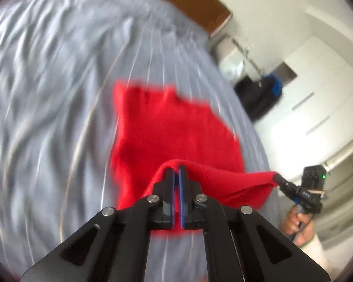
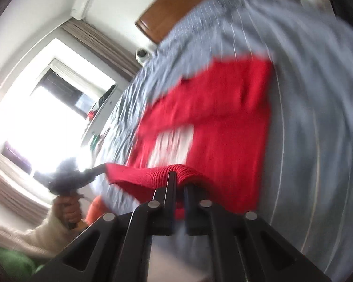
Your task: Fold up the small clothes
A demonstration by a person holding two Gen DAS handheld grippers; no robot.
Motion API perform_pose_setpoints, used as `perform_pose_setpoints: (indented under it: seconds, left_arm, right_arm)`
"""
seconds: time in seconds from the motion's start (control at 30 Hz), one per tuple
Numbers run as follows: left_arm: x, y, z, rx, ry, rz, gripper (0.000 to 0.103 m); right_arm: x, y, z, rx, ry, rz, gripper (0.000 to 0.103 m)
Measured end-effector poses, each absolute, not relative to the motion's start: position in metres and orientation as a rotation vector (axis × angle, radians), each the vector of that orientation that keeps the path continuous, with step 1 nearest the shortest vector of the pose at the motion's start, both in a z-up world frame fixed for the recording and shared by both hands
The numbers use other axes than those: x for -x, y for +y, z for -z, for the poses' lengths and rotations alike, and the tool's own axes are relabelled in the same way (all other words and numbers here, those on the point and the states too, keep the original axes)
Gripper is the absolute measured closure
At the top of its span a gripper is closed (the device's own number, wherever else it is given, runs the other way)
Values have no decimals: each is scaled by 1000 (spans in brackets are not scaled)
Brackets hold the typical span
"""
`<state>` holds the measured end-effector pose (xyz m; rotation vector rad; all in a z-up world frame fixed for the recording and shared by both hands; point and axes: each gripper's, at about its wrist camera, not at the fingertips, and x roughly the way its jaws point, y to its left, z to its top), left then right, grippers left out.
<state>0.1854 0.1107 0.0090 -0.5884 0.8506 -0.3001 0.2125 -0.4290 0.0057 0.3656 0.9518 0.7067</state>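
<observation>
My left claw (image 1: 176, 171) and right claw (image 2: 180, 179) each pinched the near hem of the red garment (image 1: 167, 129), lifted over the striped bed (image 1: 47, 82).

Bare bedspread (image 1: 47, 98) around red garment (image 1: 167, 127)

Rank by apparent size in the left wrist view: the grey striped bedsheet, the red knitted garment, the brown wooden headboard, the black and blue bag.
1. Grey striped bedsheet
2. Red knitted garment
3. Brown wooden headboard; only part shows.
4. Black and blue bag; it stands farther from the camera, so its true size is unsure.
</observation>
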Motion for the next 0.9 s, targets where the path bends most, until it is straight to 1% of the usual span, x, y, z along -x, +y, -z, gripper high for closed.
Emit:
perform_pose_setpoints:
  seconds: [0.03, 0.07, 0.1, 0.13, 0.17, 0.2, 0.27, 0.3, 0.37, 0.43, 0.5, 0.57, 0.6, 0.63, 0.67, 0.7, 0.73, 0.77, 0.87, 0.9]
  left_arm:
    - [-213, 110, -12, 582, 826, 286, 99]
    - [-241, 112, -10, 578, 826, 257, 93]
    - [-260, 120, -7, 563, 842, 195, 77]
    - [-278, 126, 1, 548, 872, 110, 67]
    - [-281, 131, 8, 550, 888, 65, 53]
    - [-280, 137, 14, 552, 897, 39, 53]
    - [-258, 144, 28, 551, 906, 69, 52]
    - [-247, 145, 34, 526, 911, 89, 48]
    - [-229, 138, 43, 473, 926, 110, 45]
    - [-208, 131, 54, 459, 943, 152, 45]
    - [-189, 122, 61, 457, 950, 178, 45]
    - [-171, 116, 64, 457, 944, 179, 44]
    - [-164, 114, 67, 463, 941, 175, 43]
    - [-163, 113, 69, 471, 940, 171, 43]
    - [-160, 113, 70, 480, 940, 166, 43]
    - [-158, 114, 70, 487, 937, 164, 43]
    - [-153, 117, 67, 490, 931, 163, 43]
    - [-151, 119, 66, 488, 924, 158, 43]
    - [-148, 128, 61, 450, 898, 118, 34]
    - [-150, 132, 63, 428, 895, 96, 34]
  right_arm:
    - [-238, -424, -12, -364, 923, -684, 98]
    - [-266, -420, -16, -386, 885, -662, 98]
    - [-297, -416, -16, -435, 844, -644, 95]
    - [-319, -413, -13, -454, 825, -610, 76]
    - [-340, -412, -9, -452, 807, -518, 59]
    - [-348, -409, -6, -440, 798, -471, 37]
    - [-350, -410, 5, -417, 817, -412, 37]
    - [-344, -413, 10, -417, 831, -418, 37]
    - [-329, -408, 23, -370, 852, -435, 37]
    - [-304, -403, 38, -253, 882, -440, 37]
    - [-286, -401, 46, -190, 906, -469, 39]
    - [-276, -402, 49, -145, 928, -492, 45]
    - [-273, -399, 52, -110, 948, -497, 53]
    - [-274, -396, 56, -71, 979, -485, 68]
    - [-276, -393, 61, -21, 1026, -447, 78]
    - [-276, -393, 64, 3, 1060, -407, 92]
    - [-275, -397, 64, -9, 1066, -394, 99]
    - [-272, -401, 62, -10, 1072, -376, 99]
    - [-263, -419, 62, 5, 1081, -320, 100]
    - [-262, -423, 65, -12, 1100, -330, 100]
